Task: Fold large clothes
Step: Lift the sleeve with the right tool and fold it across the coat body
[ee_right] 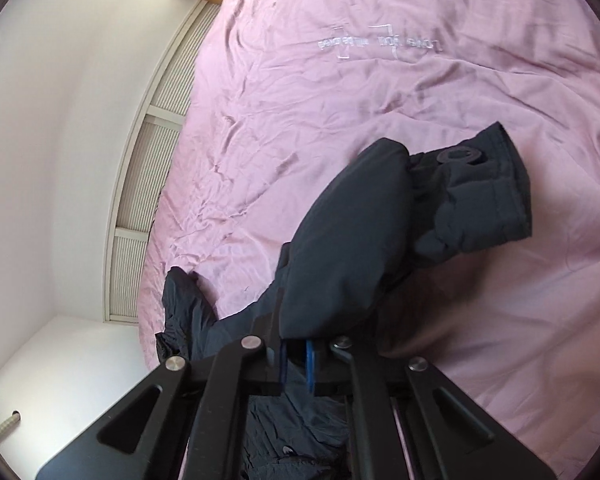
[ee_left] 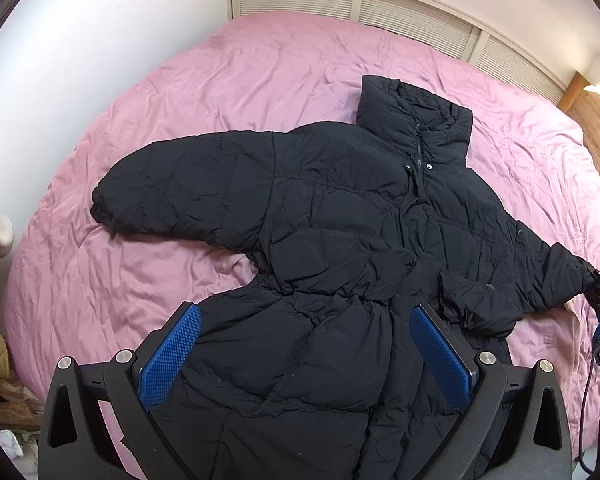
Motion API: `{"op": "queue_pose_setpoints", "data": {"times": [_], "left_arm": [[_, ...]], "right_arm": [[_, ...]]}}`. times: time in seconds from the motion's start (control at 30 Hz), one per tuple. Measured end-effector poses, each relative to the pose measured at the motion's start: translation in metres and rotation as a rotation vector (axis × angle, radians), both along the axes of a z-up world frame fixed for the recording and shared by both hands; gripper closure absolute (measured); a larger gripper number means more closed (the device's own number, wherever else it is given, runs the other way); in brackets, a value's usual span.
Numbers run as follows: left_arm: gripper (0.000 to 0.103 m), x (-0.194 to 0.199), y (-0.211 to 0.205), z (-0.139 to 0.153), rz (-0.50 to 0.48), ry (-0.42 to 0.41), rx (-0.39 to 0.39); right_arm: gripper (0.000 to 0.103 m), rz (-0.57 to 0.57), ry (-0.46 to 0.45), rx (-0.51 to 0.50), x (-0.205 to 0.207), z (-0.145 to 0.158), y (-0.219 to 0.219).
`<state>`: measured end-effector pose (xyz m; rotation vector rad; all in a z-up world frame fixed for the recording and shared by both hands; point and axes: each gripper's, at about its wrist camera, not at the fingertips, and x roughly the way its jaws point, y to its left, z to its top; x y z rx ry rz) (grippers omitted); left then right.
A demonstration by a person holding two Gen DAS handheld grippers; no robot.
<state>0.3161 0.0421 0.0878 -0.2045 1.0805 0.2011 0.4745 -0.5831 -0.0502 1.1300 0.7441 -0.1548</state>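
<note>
Jaws wide on the left gripper, hovering over the black puffer jacket's hem, spread mid-bed. Right gripper pinches the sleeve cuff. Bulky, soft, slippery, I'd say: grab seams and cuffs.

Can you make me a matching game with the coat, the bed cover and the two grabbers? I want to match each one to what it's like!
Things:
1. puffer jacket
2. bedspread
3. left gripper
4. right gripper

Descriptions:
A. pink and wrinkled
B. open above the jacket
C. black, spread on the bed
D. shut on the sleeve cuff

Pairs: 1-C, 2-A, 3-B, 4-D
</note>
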Motion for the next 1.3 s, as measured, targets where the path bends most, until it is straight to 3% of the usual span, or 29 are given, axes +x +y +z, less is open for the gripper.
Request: {"op": "queue_pose_setpoints", "data": {"times": [0.3, 0.53, 0.77, 0.97, 1.13, 1.3], "left_arm": [[0.001, -0.013, 0.024, 0.001, 0.074, -0.013, -0.015], [0.001, -0.025, 0.043, -0.004, 0.127, -0.002, -0.015], [0.001, -0.031, 0.057, -0.01, 0.157, 0.01, -0.011], [0.001, -0.03, 0.06, -0.013, 0.159, 0.009, 0.001], [0.001, -0.026, 0.057, -0.016, 0.14, 0.004, 0.016], [0.001, -0.023, 0.056, -0.016, 0.126, -0.015, -0.006]], "right_arm": [[0.098, 0.323, -0.134, -0.128, 0.057, 0.062, 0.093], [0.099, 0.599, -0.198, -0.167, 0.079, 0.075, 0.195], [0.099, 0.908, -0.159, -0.238, 0.058, 0.057, 0.3], [0.099, 1.144, -0.043, -0.325, 0.01, 0.016, 0.367], [0.099, 1.209, 0.08, -0.37, -0.017, -0.022, 0.392], [0.097, 1.187, 0.117, -0.385, -0.017, -0.03, 0.4]]}}
